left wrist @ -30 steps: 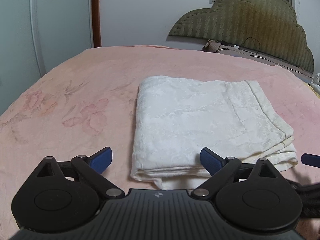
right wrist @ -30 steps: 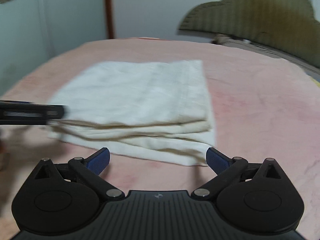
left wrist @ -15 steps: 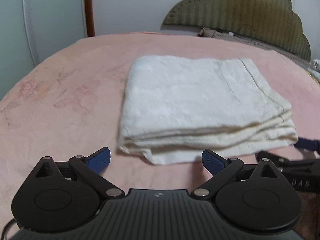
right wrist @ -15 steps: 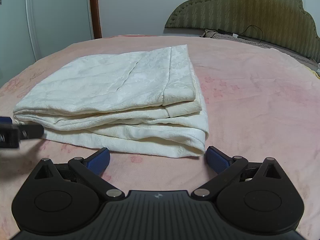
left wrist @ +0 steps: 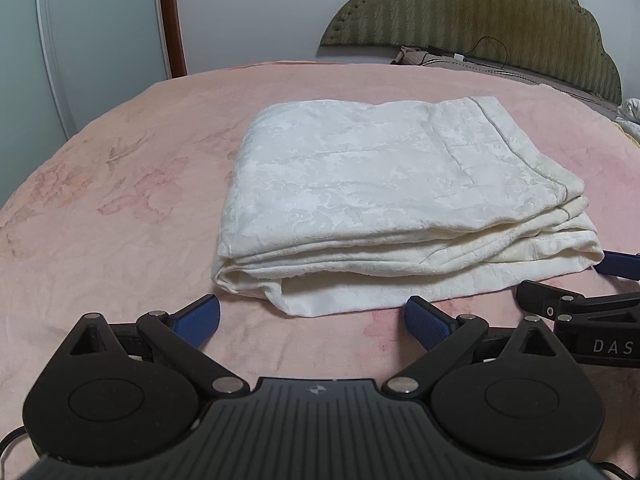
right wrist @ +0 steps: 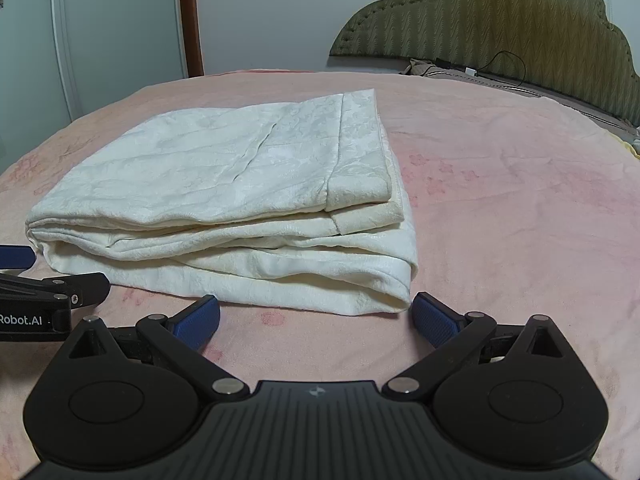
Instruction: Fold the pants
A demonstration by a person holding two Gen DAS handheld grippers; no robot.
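The cream-white pants (left wrist: 384,196) lie folded into a thick rectangular stack on the pink bedspread (left wrist: 120,208). My left gripper (left wrist: 313,320) stands open just short of the stack's near edge, nothing between its blue pads. In the right wrist view the same pants (right wrist: 224,200) show their layered edge, and my right gripper (right wrist: 316,318) is open right in front of the stack's near right corner, holding nothing. Each gripper shows at the other view's side: the right one (left wrist: 580,300) and the left one (right wrist: 44,292).
A green padded headboard (left wrist: 480,12) stands at the back right with a cable and small items below it. A pale wardrobe door (left wrist: 100,40) with flower decals and a brown frame is at the back left. White fabric (left wrist: 630,116) peeks at the far right.
Both grippers have pulled back and dropped low, level with the bed. The stack now lies just beyond the fingertips; the left gripper's right pad no longer overlaps it. Both stay open.
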